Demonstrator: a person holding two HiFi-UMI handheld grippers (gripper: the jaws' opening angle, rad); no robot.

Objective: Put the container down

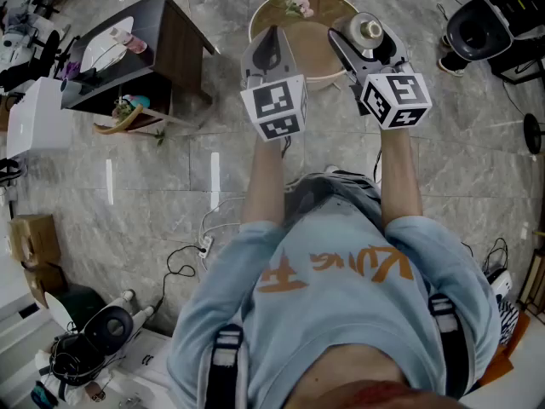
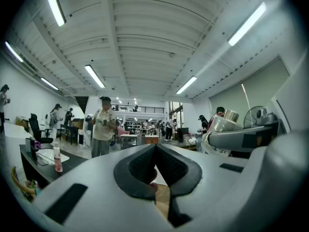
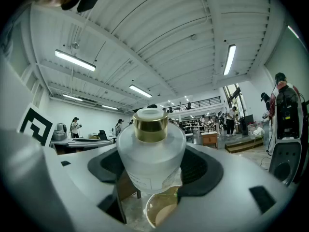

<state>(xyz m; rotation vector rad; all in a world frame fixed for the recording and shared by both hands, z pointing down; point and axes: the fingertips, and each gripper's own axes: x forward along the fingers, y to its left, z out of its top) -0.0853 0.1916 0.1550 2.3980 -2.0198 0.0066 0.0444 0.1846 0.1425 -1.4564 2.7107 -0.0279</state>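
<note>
The container (image 1: 370,29) is a frosted glass bottle with a gold collar and a white cap. My right gripper (image 1: 366,36) is shut on it and holds it upright in the air over the round wooden table (image 1: 317,51). In the right gripper view the container (image 3: 151,149) fills the space between the black pads (image 3: 108,166), which press on its sides, and the table top (image 3: 161,211) shows below. My left gripper (image 1: 271,39) hangs beside it to the left, shut and empty. From the left gripper view its pads (image 2: 137,166) meet, and the container (image 2: 226,123) shows at the right.
A dark side table (image 1: 162,32) with a small bottle and clutter stands to the left. A white box (image 1: 38,118) and cardboard boxes (image 1: 34,241) lie further left. Cables (image 1: 204,228) trail on the tiled floor by my feet. Black equipment (image 1: 481,24) stands at the upper right.
</note>
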